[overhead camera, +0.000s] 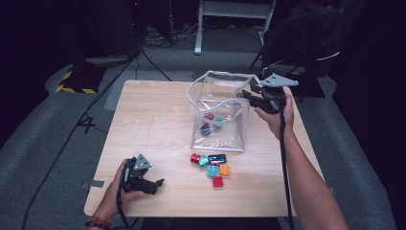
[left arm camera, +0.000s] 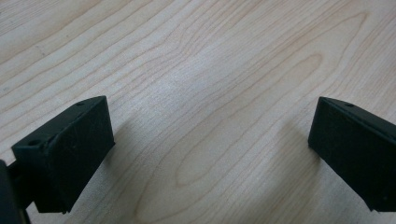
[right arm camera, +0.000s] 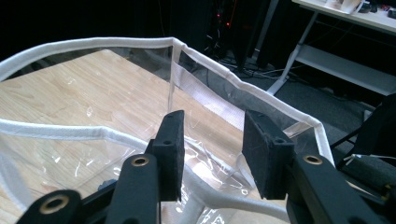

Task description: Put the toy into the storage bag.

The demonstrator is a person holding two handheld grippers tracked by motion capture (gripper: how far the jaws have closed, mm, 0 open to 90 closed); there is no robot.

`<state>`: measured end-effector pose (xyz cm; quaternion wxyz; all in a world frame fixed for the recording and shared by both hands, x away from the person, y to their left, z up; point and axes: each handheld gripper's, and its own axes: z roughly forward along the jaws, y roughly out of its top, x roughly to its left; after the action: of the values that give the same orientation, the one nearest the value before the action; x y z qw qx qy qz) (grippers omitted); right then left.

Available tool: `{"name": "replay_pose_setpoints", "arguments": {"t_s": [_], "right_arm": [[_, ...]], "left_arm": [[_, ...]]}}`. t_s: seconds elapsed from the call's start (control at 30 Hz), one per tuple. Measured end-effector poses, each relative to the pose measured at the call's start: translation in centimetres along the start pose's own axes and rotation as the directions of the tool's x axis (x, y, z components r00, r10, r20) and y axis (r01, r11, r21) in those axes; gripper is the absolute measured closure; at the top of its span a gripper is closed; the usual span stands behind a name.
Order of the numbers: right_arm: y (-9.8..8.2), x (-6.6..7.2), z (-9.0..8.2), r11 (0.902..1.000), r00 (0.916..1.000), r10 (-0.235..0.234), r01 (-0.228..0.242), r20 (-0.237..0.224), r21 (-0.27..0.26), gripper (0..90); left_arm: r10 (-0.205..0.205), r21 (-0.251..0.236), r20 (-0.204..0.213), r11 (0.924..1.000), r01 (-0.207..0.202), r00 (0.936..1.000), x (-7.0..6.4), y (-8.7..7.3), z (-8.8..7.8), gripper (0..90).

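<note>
**Right hand-held gripper at the rim of a clear bag, left one resting on the counter**

A light wooden counter (overhead camera: 153, 129) is seen from above, with dark floor around it. Near its far right stands a clear plastic bag (overhead camera: 220, 112) with a white rim, open at the top. A few small coloured blocks (overhead camera: 210, 123) lie inside it at the bottom: one dark red, the others teal. Just in front of the bag, on the bare wood, sits a loose cluster of blocks (overhead camera: 213, 165) in red, teal, orange and dark blue.

The right hand-held gripper (overhead camera: 246, 95) is raised at the bag's upper right corner. In the right gripper view, its two black jaws stand a little apart, with the white rim (right arm camera: 210, 198) passing below and between them. The pads do not press on it, and nothing is held.

The left hand-held gripper (overhead camera: 160, 183) lies low at the near left of the counter, well apart from the bag and the blocks. In the left gripper view, its jaws stand wide open over bare wood, holding nothing.
</note>
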<state>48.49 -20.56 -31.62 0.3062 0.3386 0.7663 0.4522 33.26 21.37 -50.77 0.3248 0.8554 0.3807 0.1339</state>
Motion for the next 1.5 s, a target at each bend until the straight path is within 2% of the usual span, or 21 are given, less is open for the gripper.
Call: {"name": "replay_pose_setpoints", "arguments": {"t_s": [0.2,0.33,0.4,0.6,0.77,1.0,1.17,1.37,1.43,1.5], "right_arm": [[-0.3,0.0,-0.7,0.9999,0.9999,0.01,-0.01,-0.009,-0.006,57.8],[-0.4,0.1,-1.7,0.9998,0.9999,-0.003,0.003,-0.017,-0.018,56.0],[-0.5,0.1,-2.4,0.9997,0.9997,-0.003,0.002,-0.025,-0.025,54.3],[-1.0,0.7,-4.8,0.9982,0.9977,-0.046,0.044,-0.049,-0.041,52.6],[-2.2,1.3,-6.8,0.9964,0.9961,-0.064,0.061,-0.06,-0.059,52.1],[-3.9,2.0,-9.1,0.9956,0.9927,-0.066,0.059,-0.101,-0.072,49.6],[-5.4,2.9,-10.0,0.995,0.9875,-0.081,0.072,-0.135,-0.069,49.4],[-7.6,4.5,-9.9,0.9954,0.9777,-0.091,0.083,-0.189,-0.047,47.6],[-8.7,5.1,-9.5,0.9943,0.9693,-0.104,0.097,-0.223,-0.045,46.3],[-9.5,5.6,-9.1,0.9934,0.9643,-0.115,0.109,-0.239,-0.036,46.4]], "left_arm": [[0.001,0.0,-0.001,1.0,-0.001,1.0,0.0,0.0,0.0,0.4],[0.001,0.0,-0.001,1.0,-0.001,1.0,0.0,0.0,0.0,0.4],[-0.001,0.001,0.0,1.0,0.001,1.0,0.0,0.0,0.0,0.4],[0.001,0.0,0.0,1.0,-0.001,1.0,0.0,0.0,0.0,0.4],[0.0,0.001,-0.001,1.0,0.0,1.0,0.0,0.0,0.0,0.4],[0.0,0.0,-0.001,1.0,0.0,1.0,0.0,0.0,0.0,0.4],[0.0,0.001,-0.001,1.0,0.0,1.0,0.0,0.0,0.0,0.4],[0.0,0.0,-0.001,1.0,0.0,1.0,0.0,0.0,0.0,0.4],[0.0,0.0,-0.001,1.0,0.0,1.0,0.0,0.0,0.0,0.4],[0.0,0.0,-0.001,1.0,0.0,1.0,0.0,0.0,0.0,0.4]]}}
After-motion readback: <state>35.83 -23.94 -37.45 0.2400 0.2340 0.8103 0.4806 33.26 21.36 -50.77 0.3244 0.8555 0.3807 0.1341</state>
